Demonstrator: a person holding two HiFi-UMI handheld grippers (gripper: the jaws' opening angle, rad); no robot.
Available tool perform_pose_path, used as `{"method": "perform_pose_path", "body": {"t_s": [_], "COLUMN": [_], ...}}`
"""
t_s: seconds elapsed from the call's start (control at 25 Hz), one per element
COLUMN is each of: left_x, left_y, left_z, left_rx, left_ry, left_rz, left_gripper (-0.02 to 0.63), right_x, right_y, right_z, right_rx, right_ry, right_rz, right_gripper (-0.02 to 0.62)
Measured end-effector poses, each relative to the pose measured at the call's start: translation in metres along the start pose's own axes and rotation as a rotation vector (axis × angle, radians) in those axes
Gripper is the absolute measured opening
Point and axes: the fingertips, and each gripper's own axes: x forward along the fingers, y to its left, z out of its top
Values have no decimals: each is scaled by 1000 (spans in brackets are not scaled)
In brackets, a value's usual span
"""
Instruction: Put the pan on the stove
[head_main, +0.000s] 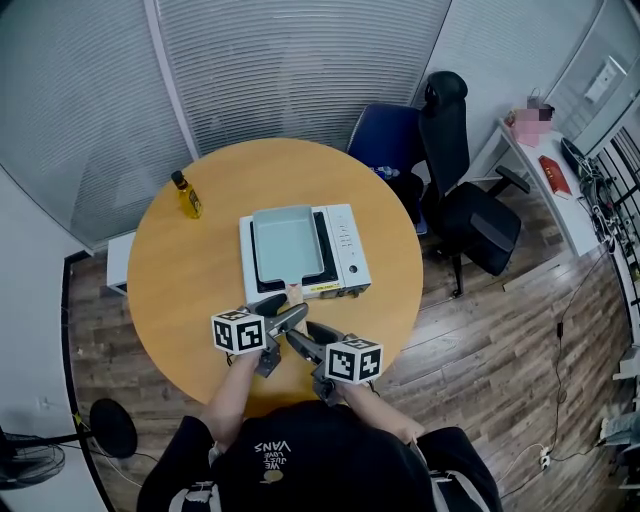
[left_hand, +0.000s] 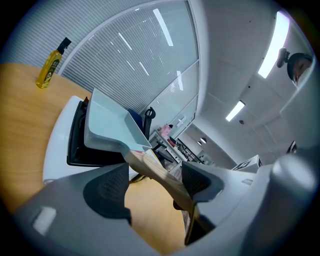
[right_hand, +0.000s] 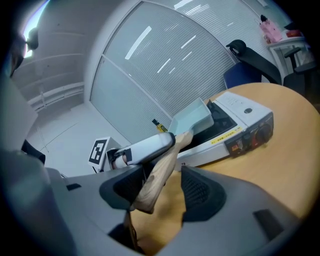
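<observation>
Between the jaws of the left gripper (left_hand: 150, 182) ran the light wooden handle (left_hand: 160, 175) of the pale blue-green rectangular pan (left_hand: 107, 125). It lay against the right-hand pad, while the left-hand pad stood well off it with tabletop showing in the gap, so the jaws were wide and not clamped. At the right gripper (right_hand: 160, 187) the same handle crossed the gap, close to the left-hand pad and apart from the right-hand one; those jaws were wide too.

Both grippers crowded the handle near the table's six o'clock edge, the left at about seven o'clock of the handle's end and the right at about five. One whitish finger (right_hand: 145, 147) of the left gripper lay along the handle's top, across the right gripper's line of sight.

At twelve o'clock from the grippers the pan sat on the black top of the white portable stove (head_main: 348, 250), in the middle of the round wooden table (head_main: 180, 280). A yellow bottle with a black cap (head_main: 186, 196) stood at ten o'clock from the stove, well apart. Beyond the table's rim at two o'clock stood a black office chair (head_main: 465, 215), with a blue chair (head_main: 385, 135) just beside it at one o'clock.
</observation>
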Motion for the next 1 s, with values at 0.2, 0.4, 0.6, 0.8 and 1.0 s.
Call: {"method": "perform_pose_path", "body": {"t_s": [0.2, 0.4, 0.6, 0.8, 1.0], "left_x": [-16, -35, -51, -69, -86], "left_y": [-4, -14, -30, -46, -61], "left_z": [-6, -15, -24, -36, -57], "left_rx": [8, 27, 58, 102, 114], "left_ry": [-22, -63, -110, -150, -174], "left_rz": [24, 52, 88, 125, 165], "left_gripper": [317, 318, 317, 316, 314], "right_x": [-15, -35, -56, -79, -102], "right_y": [5, 12, 18, 18, 17], "right_z": [-1, -8, -18, -31, -41], "right_rx": [-2, -22, -37, -63, -103], "right_ry": [-20, -36, -51, -64, -82], "right_rz": [1, 3, -4, -18, -51], "right_gripper": [219, 219, 219, 218, 218]}}
